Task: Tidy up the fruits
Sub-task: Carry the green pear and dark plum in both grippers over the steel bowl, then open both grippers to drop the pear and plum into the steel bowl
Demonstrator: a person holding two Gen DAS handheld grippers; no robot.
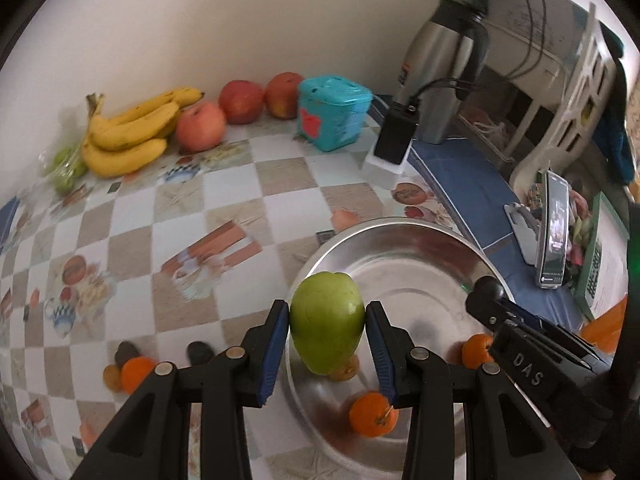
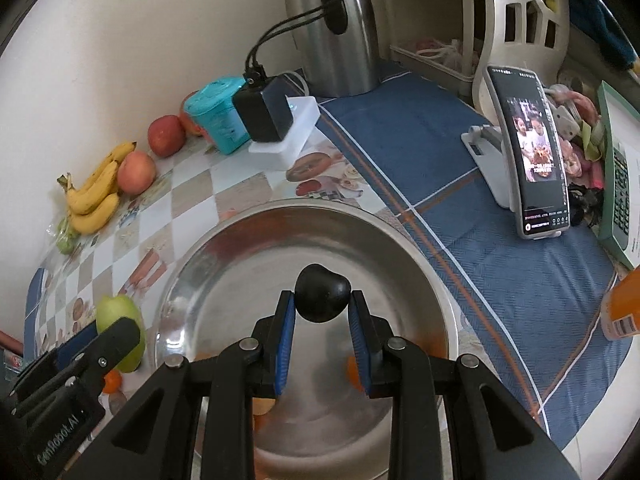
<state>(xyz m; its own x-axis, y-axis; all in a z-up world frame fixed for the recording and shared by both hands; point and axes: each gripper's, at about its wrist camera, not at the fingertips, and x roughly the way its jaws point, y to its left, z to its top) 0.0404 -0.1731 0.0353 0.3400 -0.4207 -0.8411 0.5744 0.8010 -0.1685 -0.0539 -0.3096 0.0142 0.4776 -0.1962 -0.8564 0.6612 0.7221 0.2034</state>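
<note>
Green pear (image 1: 327,322) sits clamped in the left gripper (image 1: 327,320), hanging at the left rim of the steel bowl (image 1: 420,240), in the lower middle of the frame. The right gripper (image 2: 322,308) pinches a black plum (image 2: 322,298) above the bowl's centre, so it is nearer.

Left tool (image 1: 327,317): black angular arms, blue ribbed pads, round silver rivets.
Right tool (image 2: 322,307): same black frame, blue pads, silver rivets.
Markings: white lettering "DAS", "GenRobot.AI" on the housings.
</note>
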